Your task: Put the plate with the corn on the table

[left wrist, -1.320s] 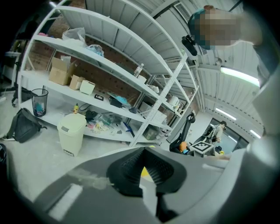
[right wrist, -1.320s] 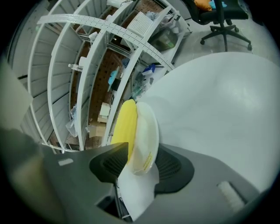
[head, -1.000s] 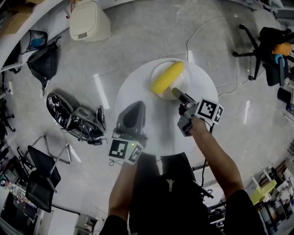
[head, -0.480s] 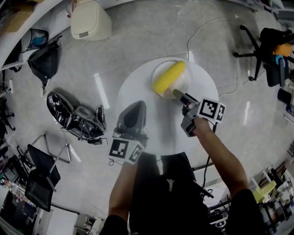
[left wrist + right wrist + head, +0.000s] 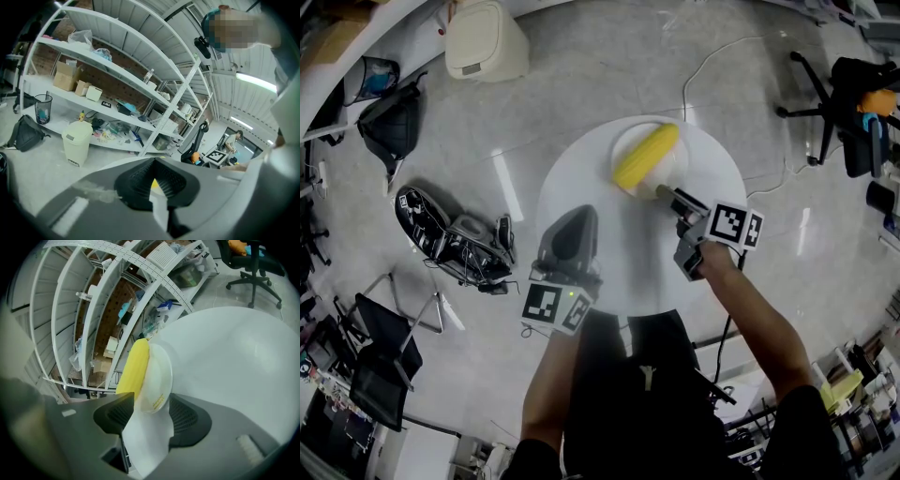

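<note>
The plate [image 5: 674,167] is set flat on the round white table [image 5: 600,187], toward the far side of the table from the person, and the corn [image 5: 645,157] is laid across the plate at a slant. In the right gripper view the near rim of the plate [image 5: 157,376] is located between the pads [image 5: 185,418] of the right gripper [image 5: 147,411], with the corn [image 5: 136,369] extending away over the plate beyond one pad. The jaws of the right gripper [image 5: 667,195] have just been opening and are spread wide, so the rim is flanked but not clamped, and the plate is borne by the table [image 5: 234,357]. The left gripper [image 5: 579,216] is held over the near part of the table, well apart from the plate. In its own view the jaws of the left gripper [image 5: 153,180] are drawn together to a narrow slit, and nothing is held between them.
</note>
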A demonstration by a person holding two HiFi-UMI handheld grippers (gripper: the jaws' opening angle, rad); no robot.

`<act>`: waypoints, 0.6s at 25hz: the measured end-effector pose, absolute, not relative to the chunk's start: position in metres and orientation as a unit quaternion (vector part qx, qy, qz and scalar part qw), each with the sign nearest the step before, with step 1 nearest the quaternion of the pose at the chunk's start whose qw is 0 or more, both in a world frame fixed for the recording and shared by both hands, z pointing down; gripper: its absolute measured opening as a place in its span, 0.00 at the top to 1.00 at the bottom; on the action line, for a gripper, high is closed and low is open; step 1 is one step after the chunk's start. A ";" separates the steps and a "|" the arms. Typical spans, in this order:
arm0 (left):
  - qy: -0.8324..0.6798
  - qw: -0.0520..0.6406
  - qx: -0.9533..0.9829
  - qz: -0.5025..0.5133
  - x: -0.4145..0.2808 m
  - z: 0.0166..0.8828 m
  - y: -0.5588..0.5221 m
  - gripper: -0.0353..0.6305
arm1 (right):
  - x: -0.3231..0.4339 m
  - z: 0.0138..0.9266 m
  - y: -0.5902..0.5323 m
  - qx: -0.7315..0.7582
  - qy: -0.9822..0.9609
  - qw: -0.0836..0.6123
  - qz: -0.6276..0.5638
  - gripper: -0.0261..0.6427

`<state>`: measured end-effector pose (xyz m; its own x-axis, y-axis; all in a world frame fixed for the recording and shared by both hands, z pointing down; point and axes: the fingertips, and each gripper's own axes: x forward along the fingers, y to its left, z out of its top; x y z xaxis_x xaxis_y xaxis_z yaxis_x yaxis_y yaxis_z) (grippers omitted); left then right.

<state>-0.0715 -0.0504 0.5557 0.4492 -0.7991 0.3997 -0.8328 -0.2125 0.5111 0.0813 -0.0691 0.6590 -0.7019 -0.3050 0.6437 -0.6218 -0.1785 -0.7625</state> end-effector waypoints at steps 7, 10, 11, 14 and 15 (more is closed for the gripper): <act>-0.524 0.346 0.778 0.025 -0.069 0.556 -0.047 0.94 | 0.086 0.659 -0.065 0.370 -0.631 0.119 0.672 0.61; -0.525 0.347 0.777 0.022 -0.069 0.556 -0.045 0.94 | 0.089 0.660 -0.063 0.371 -0.630 0.118 0.672 0.61; -0.525 0.347 0.777 0.022 -0.069 0.556 -0.044 0.94 | 0.090 0.660 -0.063 0.372 -0.630 0.117 0.672 0.61; -0.524 0.346 0.778 0.023 -0.067 0.556 -0.042 0.94 | 0.093 0.661 -0.061 0.374 -0.628 0.116 0.673 0.61; -0.524 0.346 0.778 0.023 -0.067 0.557 -0.041 0.94 | 0.094 0.661 -0.060 0.374 -0.627 0.116 0.673 0.61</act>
